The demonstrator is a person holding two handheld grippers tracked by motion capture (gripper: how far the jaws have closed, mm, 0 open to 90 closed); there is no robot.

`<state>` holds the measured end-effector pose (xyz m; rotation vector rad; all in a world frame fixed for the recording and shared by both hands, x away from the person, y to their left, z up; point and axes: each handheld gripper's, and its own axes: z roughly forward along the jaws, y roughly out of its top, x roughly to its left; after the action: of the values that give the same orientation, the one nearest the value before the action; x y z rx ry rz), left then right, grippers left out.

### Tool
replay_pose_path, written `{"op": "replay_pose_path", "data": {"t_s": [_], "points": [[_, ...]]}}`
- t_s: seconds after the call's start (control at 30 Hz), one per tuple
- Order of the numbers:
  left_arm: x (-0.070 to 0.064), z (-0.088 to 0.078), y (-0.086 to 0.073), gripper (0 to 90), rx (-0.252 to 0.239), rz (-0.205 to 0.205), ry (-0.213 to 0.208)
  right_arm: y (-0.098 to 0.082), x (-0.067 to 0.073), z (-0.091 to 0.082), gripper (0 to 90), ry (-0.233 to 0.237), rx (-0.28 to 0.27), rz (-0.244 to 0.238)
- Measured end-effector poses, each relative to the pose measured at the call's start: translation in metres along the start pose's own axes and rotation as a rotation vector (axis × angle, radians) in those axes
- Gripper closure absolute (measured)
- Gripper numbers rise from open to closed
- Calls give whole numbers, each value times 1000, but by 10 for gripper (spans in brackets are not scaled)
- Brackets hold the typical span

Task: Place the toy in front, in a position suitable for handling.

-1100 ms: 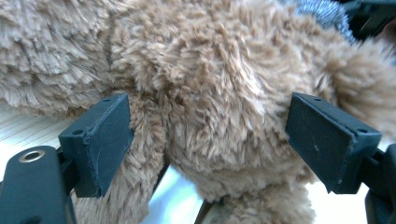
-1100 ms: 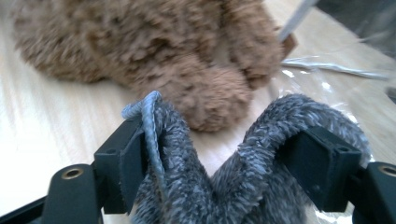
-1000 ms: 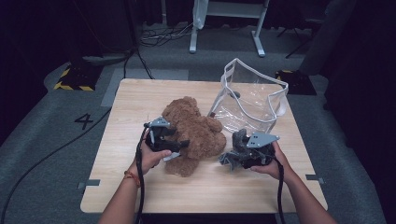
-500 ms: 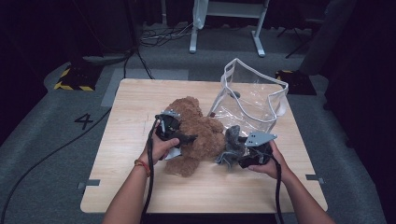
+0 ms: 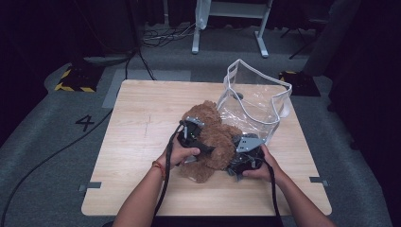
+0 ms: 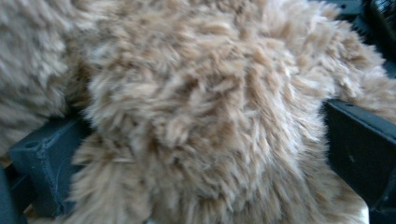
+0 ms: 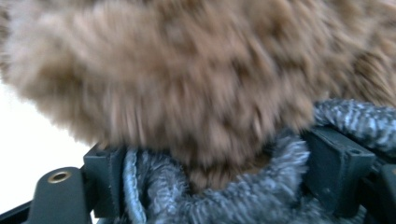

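Resting on pale wooden table (image 5: 142, 118): brown furry plush teddy bear (image 5: 215, 137), between both jaw pairs. Clear plastic tote bag (image 5: 255, 101) stands beyond jaws. Left gripper (image 5: 193, 137) clamps bear's fur; right gripper (image 5: 243, 158) clamps bear's grey knitted scarf (image 7: 243, 196). Both equally near.
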<state>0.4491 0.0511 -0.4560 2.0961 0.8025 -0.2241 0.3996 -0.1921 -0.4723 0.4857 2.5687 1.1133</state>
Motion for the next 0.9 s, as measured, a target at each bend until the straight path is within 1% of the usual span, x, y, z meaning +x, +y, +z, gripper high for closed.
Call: {"op": "replay_pose_path", "data": {"t_s": [0.03,0.07,0.1,0.13,0.17,0.2,0.23,0.27,0.3,0.33,0.37,0.4,0.47,0.5,0.53,0.57,0.63,0.67,0.7,0.73,0.77,0.8,0.83,0.87,0.9], "points": [[-2,2,1,0,0,2,-5,-1,1,1,209,1,0,-7],[-5,3,3,0,6,15,-1,-1,2,3,206,4,0,-7],[-8,5,5,0,8,18,10,-2,3,5,202,4,-2,-13],[-12,9,7,0,16,33,29,-2,5,7,198,3,5,-24],[-16,11,10,0,28,43,45,-3,10,10,188,-9,13,-49],[-19,13,12,0,31,54,56,-2,13,12,184,-11,18,-67],[-22,13,14,0,37,66,76,-2,15,13,184,-18,24,-78],[-23,14,14,2,40,73,91,-2,17,13,185,-23,25,-76],[-24,14,14,22,39,77,97,-3,16,12,186,-21,22,-74],[-23,13,13,64,34,79,100,-4,15,12,188,-18,13,-73],[-23,13,12,105,28,80,102,-6,14,11,189,-11,4,-58],[-23,12,12,135,26,85,102,-6,14,10,190,-8,-1,-53],[-22,9,11,225,27,97,109,-7,13,9,191,-3,-10,-55],[-22,8,10,270,21,104,111,-8,13,8,191,2,-17,-43],[-21,7,9,313,7,107,119,-9,12,8,192,7,-23,-44],[-21,5,7,360,-10,110,116,-9,11,7,198,5,-32,-43],[-20,2,3,457,-47,114,127,-11,9,4,201,14,-48,-15],[-20,-2,0,494,-72,116,141,-11,8,3,211,16,-53,-8],[-20,-4,-1,538,-87,118,147,-13,7,0,231,9,-61,-9],[-19,-8,-5,563,-107,122,153,-13,6,-2,241,4,-68,-3],[-18,-11,-8,572,-126,111,147,-13,5,-6,250,0,-80,5],[-17,-13,-10,583,-145,109,151,-13,5,-9,256,2,-91,6],[-17,-16,-14,601,-170,115,167,-13,5,-12,273,-2,-93,2],[-18,-18,-16,612,-188,116,164,-12,6,-16,287,-24,-87,-10],[-19,-21,-18,618,-210,119,171,-12,6,-20,284,-30,-85,-19]]}}
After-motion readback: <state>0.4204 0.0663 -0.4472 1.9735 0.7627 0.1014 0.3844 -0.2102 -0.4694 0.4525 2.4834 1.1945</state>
